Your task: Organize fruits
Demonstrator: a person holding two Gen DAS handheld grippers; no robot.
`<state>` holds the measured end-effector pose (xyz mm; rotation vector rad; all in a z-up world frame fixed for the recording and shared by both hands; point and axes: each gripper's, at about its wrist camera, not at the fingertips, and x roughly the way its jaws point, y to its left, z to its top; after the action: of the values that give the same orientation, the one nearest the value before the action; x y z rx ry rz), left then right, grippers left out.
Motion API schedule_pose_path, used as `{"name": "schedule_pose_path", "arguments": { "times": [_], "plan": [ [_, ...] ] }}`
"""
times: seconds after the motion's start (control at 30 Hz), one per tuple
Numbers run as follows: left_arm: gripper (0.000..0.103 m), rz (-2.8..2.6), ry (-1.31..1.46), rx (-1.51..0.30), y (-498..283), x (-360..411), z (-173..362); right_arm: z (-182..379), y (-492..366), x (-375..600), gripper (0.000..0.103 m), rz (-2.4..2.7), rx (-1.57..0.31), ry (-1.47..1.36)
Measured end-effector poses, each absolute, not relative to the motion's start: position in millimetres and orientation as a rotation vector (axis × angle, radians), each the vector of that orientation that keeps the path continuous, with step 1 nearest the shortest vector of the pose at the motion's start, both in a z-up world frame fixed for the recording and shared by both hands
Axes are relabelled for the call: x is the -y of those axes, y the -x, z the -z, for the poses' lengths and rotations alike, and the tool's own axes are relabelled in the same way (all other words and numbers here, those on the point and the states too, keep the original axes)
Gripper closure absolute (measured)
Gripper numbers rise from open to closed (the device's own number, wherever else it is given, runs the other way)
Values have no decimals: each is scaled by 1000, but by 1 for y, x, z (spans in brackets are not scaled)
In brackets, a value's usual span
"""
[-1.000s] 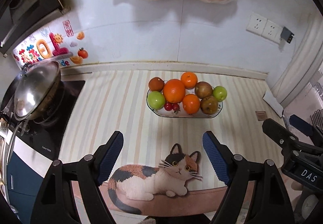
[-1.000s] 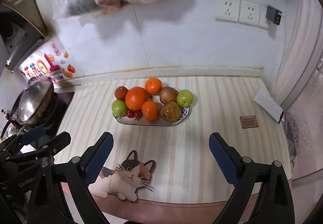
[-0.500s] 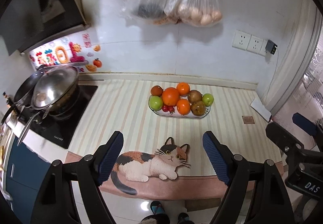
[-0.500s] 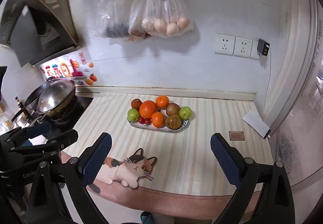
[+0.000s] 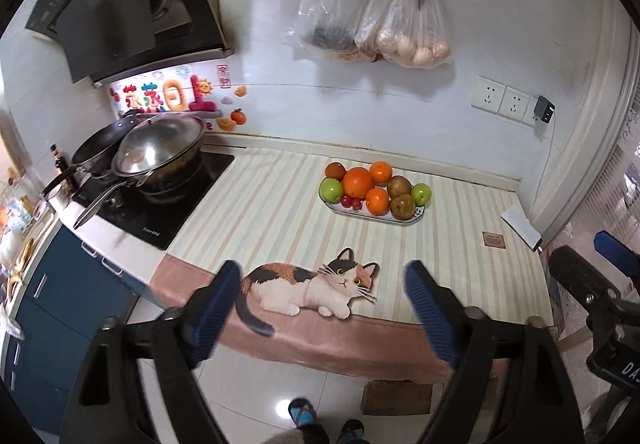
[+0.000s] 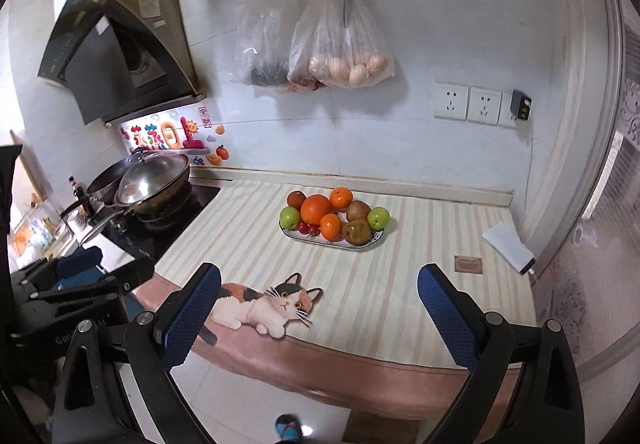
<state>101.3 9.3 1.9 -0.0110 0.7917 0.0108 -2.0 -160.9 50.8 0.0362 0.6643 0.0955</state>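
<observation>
All fruits (image 5: 372, 190) are seen piled on the oval plate (image 5: 416, 215) on the striped counter (image 5: 264, 212), approx 12 o'clock from both grippers, well apart. No loose fruit is seen elsewhere, so the task is judged done or nearly so. Left gripper (image 5: 322, 302) & right gripper (image 6: 320, 306): jaws spread wide, nothing held, both off the counter's front edge, over the floor.

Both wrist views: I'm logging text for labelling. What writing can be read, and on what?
"DA": partial white letters on the right claw's body, cut off at the frame edge.
"Gen": partial letters on the left claw's body, rest hidden.
Wall stickers: colourful characters, not legible.
Brown tag on the counter: too small.
Cooktop edge print: too small.
Hood label: blurred.
</observation>
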Motion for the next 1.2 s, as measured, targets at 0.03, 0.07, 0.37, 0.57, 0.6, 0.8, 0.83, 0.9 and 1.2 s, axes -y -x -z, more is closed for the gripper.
{"name": "schedule_pose_path", "arguments": {
  "times": [0.03, 0.07, 0.37, 0.57, 0.6, 0.8, 0.83, 0.9, 1.2],
  "plan": [
    [1, -16, 9, -785, -96, -9, -3, -52, 8, 160, 0, -95, -663, -23],
    [1, -21, 8, -777, -91, -9, -5, -53, 14, 159, 0, -91, -660, -12],
    [1, -5, 30, -741, -66, -22, -15, -68, 44, 152, 0, -66, -627, 14],
    [1, 1, 35, -724, -58, -29, -21, -71, 50, 150, 0, -66, -623, 10],
    [1, 4, 35, -722, -57, -30, -22, -70, 50, 150, 0, -65, -623, 14],
    [1, -5, 19, -735, -60, -30, -20, -68, 47, 149, 0, -61, -645, -5],
    [1, -4, 16, -737, -62, -30, -19, -67, 43, 149, 0, -60, -648, -5],
    [1, -9, 2, -750, -67, -30, -15, -63, 37, 150, 0, -57, -657, -8],
    [1, -33, -12, -780, -98, -33, 4, -42, -5, 147, 0, -66, -702, -29]
  ]
}}
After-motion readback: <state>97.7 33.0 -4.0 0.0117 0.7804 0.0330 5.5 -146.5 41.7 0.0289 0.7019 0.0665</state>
